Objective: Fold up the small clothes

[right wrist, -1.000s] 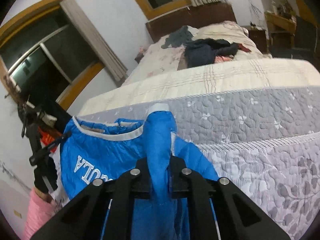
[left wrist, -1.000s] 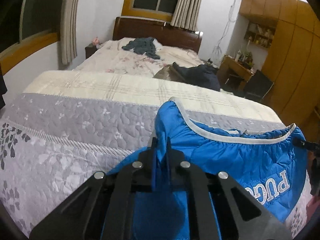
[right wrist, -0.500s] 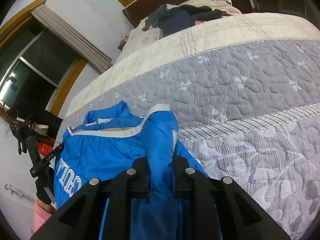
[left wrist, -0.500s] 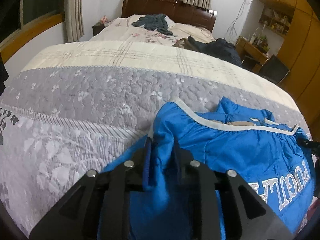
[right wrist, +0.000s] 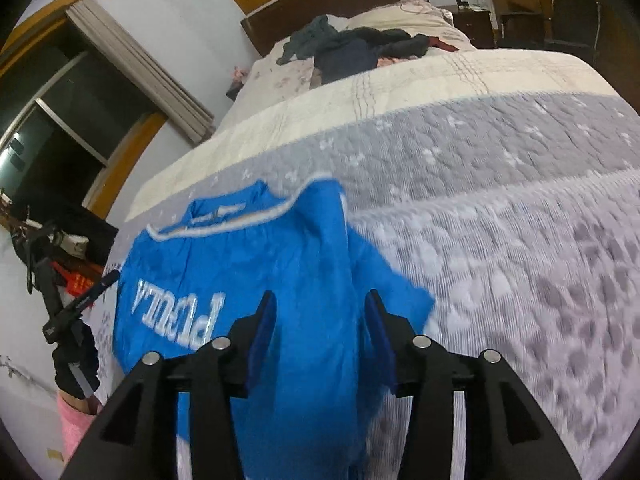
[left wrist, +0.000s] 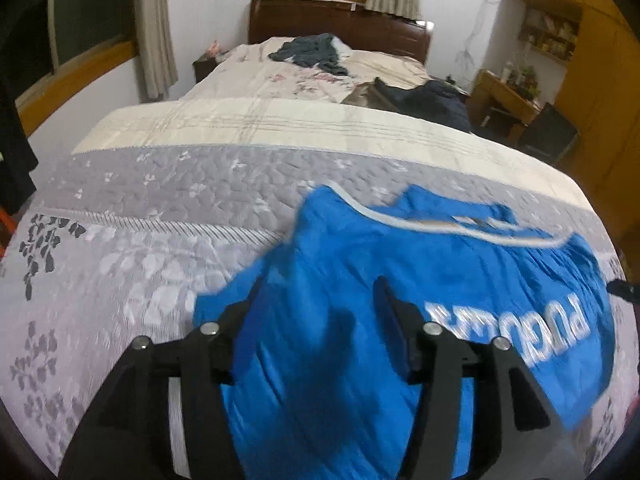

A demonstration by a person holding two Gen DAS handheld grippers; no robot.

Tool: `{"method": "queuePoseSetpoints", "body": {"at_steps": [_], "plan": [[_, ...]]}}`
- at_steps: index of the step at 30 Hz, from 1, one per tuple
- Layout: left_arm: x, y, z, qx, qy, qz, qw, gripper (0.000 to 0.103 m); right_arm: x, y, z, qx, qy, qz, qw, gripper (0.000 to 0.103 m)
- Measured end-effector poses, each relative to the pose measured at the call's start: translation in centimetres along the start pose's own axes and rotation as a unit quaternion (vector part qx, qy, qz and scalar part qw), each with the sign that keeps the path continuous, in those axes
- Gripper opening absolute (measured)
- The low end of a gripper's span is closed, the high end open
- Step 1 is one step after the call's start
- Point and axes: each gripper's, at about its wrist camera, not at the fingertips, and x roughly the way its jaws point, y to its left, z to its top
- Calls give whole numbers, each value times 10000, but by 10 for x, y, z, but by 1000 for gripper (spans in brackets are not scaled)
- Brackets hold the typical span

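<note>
A small blue quilted garment with white trim and white lettering lies flat on the grey floral quilt. It also fills the near left of the right wrist view, garment. My left gripper stands open just above the garment's left part, its fingers spread wide with nothing pinched. My right gripper is open too, over the garment's right edge, with a raised fold of blue cloth lying between the fingers but not clamped. The left gripper shows at the far left of the right wrist view, held by a gloved hand with a pink sleeve.
A cream blanket band crosses the bed beyond the quilt. A second bed behind carries dark heaped clothes. Curtained windows line the left wall; a wooden desk and wardrobe stand at the right.
Both grippers were shut on the garment's upper corners and have let go; the fingers now stand wide. The garment has dropped from hanging to lying flat on the quilt.
</note>
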Motion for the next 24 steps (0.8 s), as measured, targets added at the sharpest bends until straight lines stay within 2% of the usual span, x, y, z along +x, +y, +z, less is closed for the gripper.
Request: {"method": "queuePoseSetpoints", "body": {"at_steps": [4,9,10,12,14,17,20,24], "plan": [[-24,-20,-28,172,-5,-105,9998,58,-11,5,-25,-73,189,162,9997,49],[-44,-36,-59,324,-123,-308,9989,60,-7,8,-58,-129,542,61,9984,51],[-47,-38,-63,352,-159,-317,9988,60,-8,10,-63,-196,556,2,9983,47],[-51,-42,-70,382,-223,-348,9984,60,-12,11,-68,-267,487,-211,9982,19],[-54,-44,-76,408,-269,-327,9983,60,-20,12,-70,-216,374,-223,9988,8],[-59,-50,-80,527,-354,-221,9977,60,-31,17,-68,-301,292,-146,9990,5],[-63,-50,-82,557,-414,-285,9972,60,-40,23,-68,-391,206,-91,9990,4],[-62,-53,-87,652,-465,-250,9965,60,-33,18,-69,-304,279,-149,9990,4]]}}
